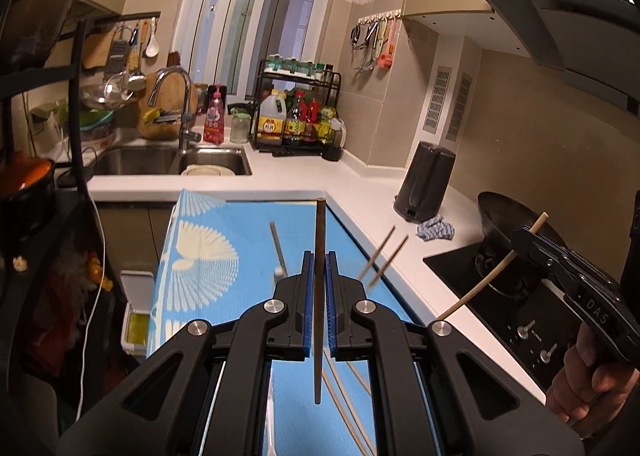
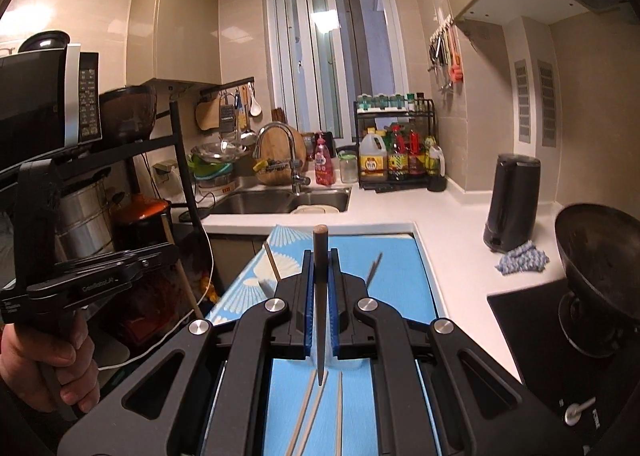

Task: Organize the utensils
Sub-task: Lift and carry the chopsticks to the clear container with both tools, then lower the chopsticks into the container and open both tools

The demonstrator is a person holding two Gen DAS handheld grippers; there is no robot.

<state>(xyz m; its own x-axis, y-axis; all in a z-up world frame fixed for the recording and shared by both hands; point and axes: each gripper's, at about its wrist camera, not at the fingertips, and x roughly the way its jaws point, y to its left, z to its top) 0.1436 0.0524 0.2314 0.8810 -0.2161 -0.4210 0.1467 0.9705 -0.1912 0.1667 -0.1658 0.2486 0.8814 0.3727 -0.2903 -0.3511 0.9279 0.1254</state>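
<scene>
A: Left gripper (image 1: pixel 319 268) is clamped on a dark chopstick (image 1: pixel 319 296), held upright above the blue mat (image 1: pixel 224 224).

B: Right gripper (image 2: pixel 320 272) pinches another chopstick (image 2: pixel 320 320); loose chopsticks (image 2: pixel 316 408) lie on the mat below.

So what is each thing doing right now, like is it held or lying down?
Left hand-held gripper: shut on a dark chopstick.
Right hand-held gripper: shut on a chopstick.
Loose chopsticks: lying on the blue mat.
Spoon: lying on the mat.
Wok: sitting on the stove.
Tap: no water seen running.
Kettle: upright, lid closed.
</scene>
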